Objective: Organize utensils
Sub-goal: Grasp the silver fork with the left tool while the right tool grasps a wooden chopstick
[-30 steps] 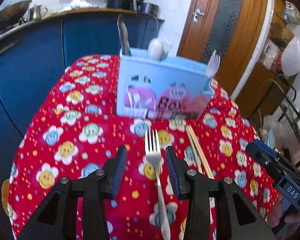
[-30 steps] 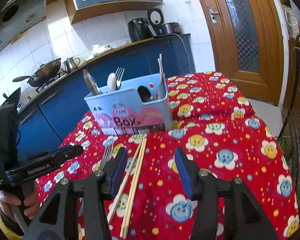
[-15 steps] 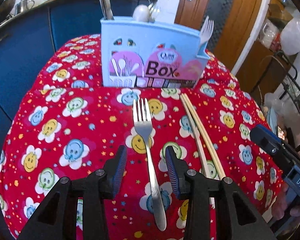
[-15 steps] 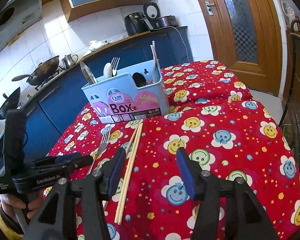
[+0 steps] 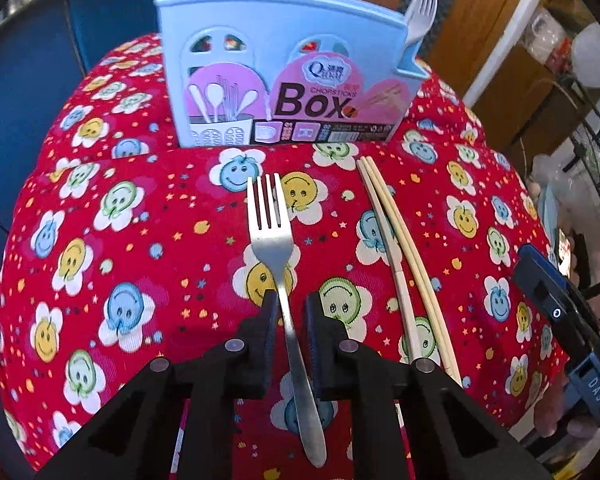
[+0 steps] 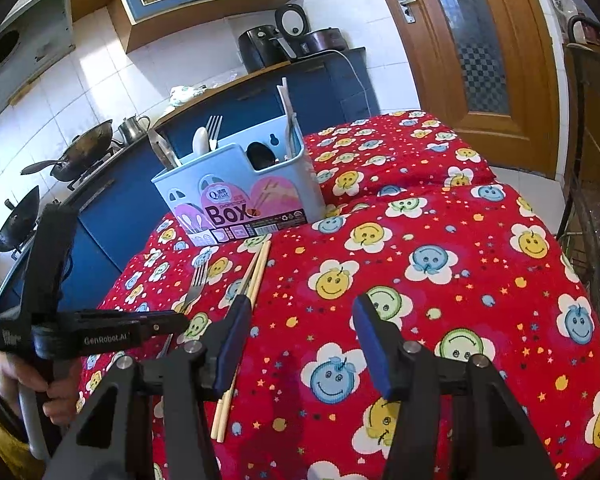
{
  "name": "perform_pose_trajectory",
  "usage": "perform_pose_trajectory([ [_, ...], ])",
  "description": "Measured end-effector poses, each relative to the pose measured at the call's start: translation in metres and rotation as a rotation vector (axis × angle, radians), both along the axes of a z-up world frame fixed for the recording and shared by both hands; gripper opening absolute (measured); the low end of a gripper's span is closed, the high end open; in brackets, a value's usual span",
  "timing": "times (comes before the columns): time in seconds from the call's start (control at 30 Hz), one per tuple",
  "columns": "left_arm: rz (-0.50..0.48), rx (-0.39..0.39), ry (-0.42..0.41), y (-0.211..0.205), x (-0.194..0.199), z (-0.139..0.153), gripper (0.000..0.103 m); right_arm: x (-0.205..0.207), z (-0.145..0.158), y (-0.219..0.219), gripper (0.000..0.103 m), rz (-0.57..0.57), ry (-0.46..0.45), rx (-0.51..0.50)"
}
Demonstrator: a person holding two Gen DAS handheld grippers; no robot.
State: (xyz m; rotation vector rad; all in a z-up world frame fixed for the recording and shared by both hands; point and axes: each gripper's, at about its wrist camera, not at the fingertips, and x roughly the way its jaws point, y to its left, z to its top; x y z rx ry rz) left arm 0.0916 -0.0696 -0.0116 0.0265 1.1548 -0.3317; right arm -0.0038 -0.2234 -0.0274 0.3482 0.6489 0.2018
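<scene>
Black claw (image 5: 290, 312), blue pads, silver screws

The cloth (image 5: 148, 264) over my desk is bright red, scattered with white-petalled flowers whose smiley centres are yellow, blue or green, plus small stars and dots. The utensil box (image 5: 284, 76) is pale blue with pink panels and black "Box" lettering. My fork (image 5: 270, 240) is plain silver; the chopsticks (image 5: 392, 232) are cream. My left hand-held gripper (image 5: 290, 312) is black, my right hand-held gripper (image 6: 300, 320) black with blue pads. The cabinets (image 6: 340, 80) behind are dark blue.
</scene>
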Motion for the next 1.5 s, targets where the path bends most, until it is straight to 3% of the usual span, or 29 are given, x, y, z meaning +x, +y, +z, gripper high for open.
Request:
perform_pose_trajectory([
  [0.13, -0.021, 0.016, 0.043, -0.003, 0.011, -0.001, 0.006, 0.0, 0.0, 0.0, 0.056, 0.0, 0.0, 0.0],
  [0.27, 0.016, -0.058, 0.053, 0.007, 0.014, -0.002, 0.004, 0.0, 0.0, 0.0, 0.056, 0.005, 0.004, -0.006],
  [0.6, 0.082, -0.227, -0.08, 0.041, -0.012, 0.005, 0.004, 0.009, 0.012, 0.022, 0.056, 0.064, 0.041, -0.091],
  [0.77, 0.112, -0.283, -0.174, 0.059, -0.023, 0.017, 0.004, 0.022, 0.011, 0.035, 0.056, 0.12, 0.116, -0.103],
  [0.83, 0.118, -0.289, -0.211, 0.065, -0.028, 0.021, 0.004, 0.03, 0.009, 0.04, 0.051, 0.141, 0.161, -0.132],
  [0.9, 0.117, -0.293, -0.242, 0.068, -0.031, 0.025, 0.004, 0.037, 0.006, 0.044, 0.038, 0.165, 0.203, -0.152],
  [1.1, 0.127, -0.338, -0.29, 0.078, -0.036, 0.03, 0.004, 0.058, -0.008, 0.048, 0.021, 0.237, 0.368, -0.092],
  [1.5, 0.144, -0.39, -0.323, 0.093, -0.04, 0.031, 0.004, 0.079, -0.005, 0.064, 0.01, 0.269, 0.489, -0.168],
])
